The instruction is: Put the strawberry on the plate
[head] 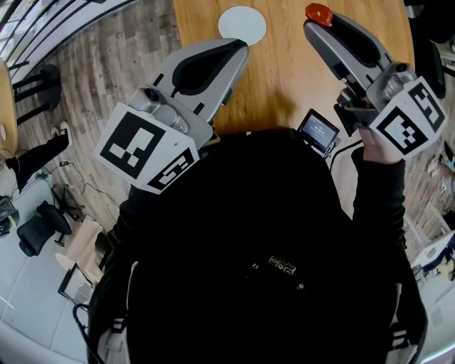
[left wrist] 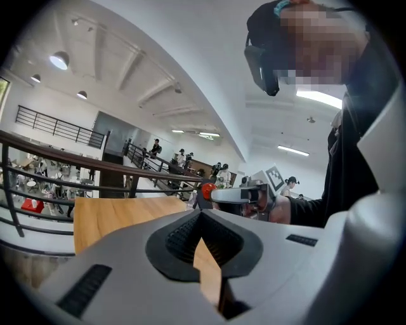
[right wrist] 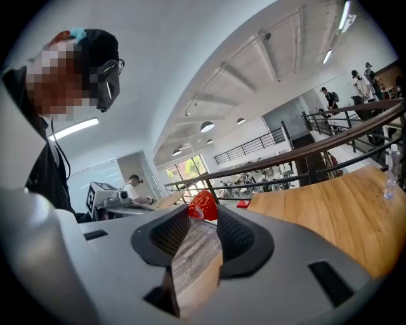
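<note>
The red strawberry [head: 318, 13] sits pinched between the tips of my right gripper [head: 316, 23], held in the air over the far right of the wooden table [head: 284, 78]. In the right gripper view the strawberry [right wrist: 203, 205] fills the gap at the jaw tips of that gripper [right wrist: 203, 214]. A small white plate [head: 242, 25] lies on the table to the strawberry's left. My left gripper [head: 237, 45] points toward the plate's near edge, jaws together with nothing between them. In the left gripper view the strawberry [left wrist: 207, 188] shows beyond my left gripper [left wrist: 202, 214].
A small device with a screen [head: 318, 130] sits at the table's near edge by my right arm. A clear bottle [right wrist: 388, 174] stands at the table's far right. Dark railings [right wrist: 298, 159] run behind the table. Wood flooring [head: 106, 64] lies to its left.
</note>
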`<state>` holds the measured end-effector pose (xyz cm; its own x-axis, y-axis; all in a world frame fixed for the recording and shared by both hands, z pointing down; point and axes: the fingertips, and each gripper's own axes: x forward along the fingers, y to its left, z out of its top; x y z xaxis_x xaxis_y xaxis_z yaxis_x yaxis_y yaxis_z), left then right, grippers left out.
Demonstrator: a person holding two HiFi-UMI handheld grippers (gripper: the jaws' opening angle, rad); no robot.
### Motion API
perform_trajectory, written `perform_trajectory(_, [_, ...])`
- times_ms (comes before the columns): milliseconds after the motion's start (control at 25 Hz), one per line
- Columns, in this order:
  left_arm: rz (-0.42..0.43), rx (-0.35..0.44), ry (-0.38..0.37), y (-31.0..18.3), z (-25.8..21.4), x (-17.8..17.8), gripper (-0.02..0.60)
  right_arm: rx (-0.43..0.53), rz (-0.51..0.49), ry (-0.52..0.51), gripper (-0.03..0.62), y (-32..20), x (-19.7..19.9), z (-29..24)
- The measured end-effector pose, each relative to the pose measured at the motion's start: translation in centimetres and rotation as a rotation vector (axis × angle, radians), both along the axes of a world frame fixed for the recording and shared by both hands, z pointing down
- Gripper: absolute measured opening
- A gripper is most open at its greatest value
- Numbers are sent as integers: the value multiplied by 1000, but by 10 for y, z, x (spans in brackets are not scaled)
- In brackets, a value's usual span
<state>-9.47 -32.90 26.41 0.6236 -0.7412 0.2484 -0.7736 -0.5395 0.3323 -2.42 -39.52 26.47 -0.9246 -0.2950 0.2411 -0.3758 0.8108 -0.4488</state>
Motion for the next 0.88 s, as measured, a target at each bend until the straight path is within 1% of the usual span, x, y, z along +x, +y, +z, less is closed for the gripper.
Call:
perform_trajectory(120, [-20,-16,8,3,14,-11,5,-32,-14,30,151,-11,-7,27])
perform_trajectory(280, [-82,-41,17,0,39,-54,5,-46,-49,81,151,-33,-47,69])
perform_trajectory(360, [-101,-45,22,4,41,-68,5,-53,-63,111,151,-38,-62,83])
perform_trajectory(600, [-140,-56,30,19,61,-73,5,-92,-79,191,150,-47,-62,145])
perform_trajectory(760, [-172,-66,41,26,57,-88,5,-133,-67,241,150,-52,-67,164])
perform_trajectory(880, [-187,-67,52,28,51,-87,5,-158,-75,262,150,-54,-64,175])
